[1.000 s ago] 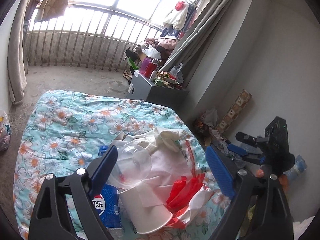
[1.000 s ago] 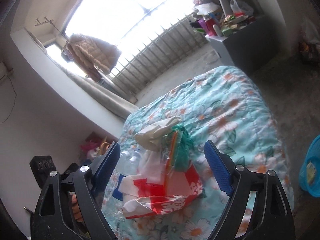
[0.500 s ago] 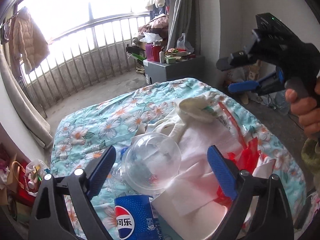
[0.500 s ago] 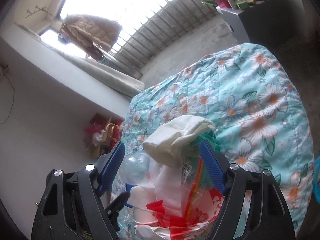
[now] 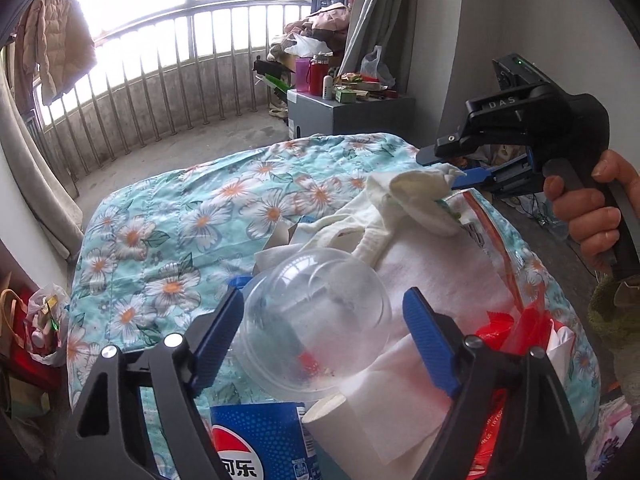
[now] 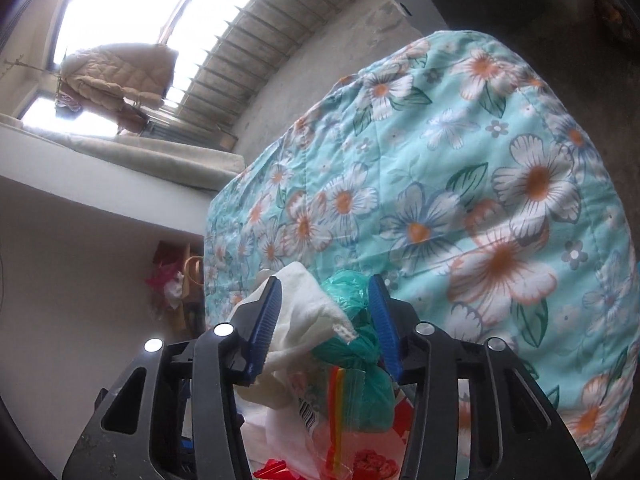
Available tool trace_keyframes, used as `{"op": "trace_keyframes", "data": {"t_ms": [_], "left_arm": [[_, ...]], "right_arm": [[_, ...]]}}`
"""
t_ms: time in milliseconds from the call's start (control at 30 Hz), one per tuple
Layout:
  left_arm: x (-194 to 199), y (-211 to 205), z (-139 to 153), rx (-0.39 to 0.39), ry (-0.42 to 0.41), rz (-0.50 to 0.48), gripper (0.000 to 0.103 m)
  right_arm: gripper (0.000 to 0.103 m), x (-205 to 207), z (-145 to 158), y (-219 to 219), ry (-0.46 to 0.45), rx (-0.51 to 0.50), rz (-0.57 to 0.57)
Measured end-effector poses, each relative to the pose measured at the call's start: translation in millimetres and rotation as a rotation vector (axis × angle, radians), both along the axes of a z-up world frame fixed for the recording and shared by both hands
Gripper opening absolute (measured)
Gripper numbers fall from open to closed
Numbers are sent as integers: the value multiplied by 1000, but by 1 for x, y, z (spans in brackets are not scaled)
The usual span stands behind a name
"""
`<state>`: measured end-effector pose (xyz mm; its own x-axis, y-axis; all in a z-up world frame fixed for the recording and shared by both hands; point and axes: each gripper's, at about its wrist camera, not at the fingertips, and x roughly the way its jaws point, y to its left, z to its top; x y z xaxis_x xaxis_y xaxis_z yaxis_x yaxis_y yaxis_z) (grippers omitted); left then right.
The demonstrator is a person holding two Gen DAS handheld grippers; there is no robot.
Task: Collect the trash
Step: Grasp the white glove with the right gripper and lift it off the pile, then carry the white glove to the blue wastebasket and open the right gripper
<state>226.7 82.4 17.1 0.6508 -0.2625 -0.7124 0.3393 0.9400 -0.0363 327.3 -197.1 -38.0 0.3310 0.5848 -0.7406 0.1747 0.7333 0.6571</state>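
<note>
Left wrist view: the left gripper (image 5: 322, 330) straddles a clear plastic dome lid (image 5: 316, 320) atop a trash pile on the flowered quilt (image 5: 192, 216). Its jaws have just narrowed, pads not yet pressing, seemingly lining up a grasp.

Right wrist view: the right gripper (image 6: 326, 320), jaws just closing, pinches soft white crumpled tissue (image 6: 304, 312) and a green bag (image 6: 352, 332) at the pile's top.

Home bedroom: floral quilt (image 5: 208, 216) on a bed, barred balcony window (image 5: 168, 52), hanging jacket (image 5: 56, 48), cluttered grey cabinet (image 5: 348, 114), curtain (image 5: 376, 8).
</note>
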Motion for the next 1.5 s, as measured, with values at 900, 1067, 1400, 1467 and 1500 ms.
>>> {"op": "trace_keyframes", "data": {"t_ms": [900,1067,1400,1467,1500], "left_arm": [[-31,23,44,-102,-151,84,70],[-44,25,56,-116,-181,84,70],[-71,24,85,-157,-239,69,70],[-77,20,92,-167,-249,58,70],[-81,18,95,-176,-255,50,70]], "right_arm": [[4,-36,109,32,-353,82,132],[4,-47,127,31,-409,92,136],[4,-88,170,7,-536,86,108],[4,-100,179,-3,-565,81,76],[4,-107,182,-8,-580,74,60]]}}
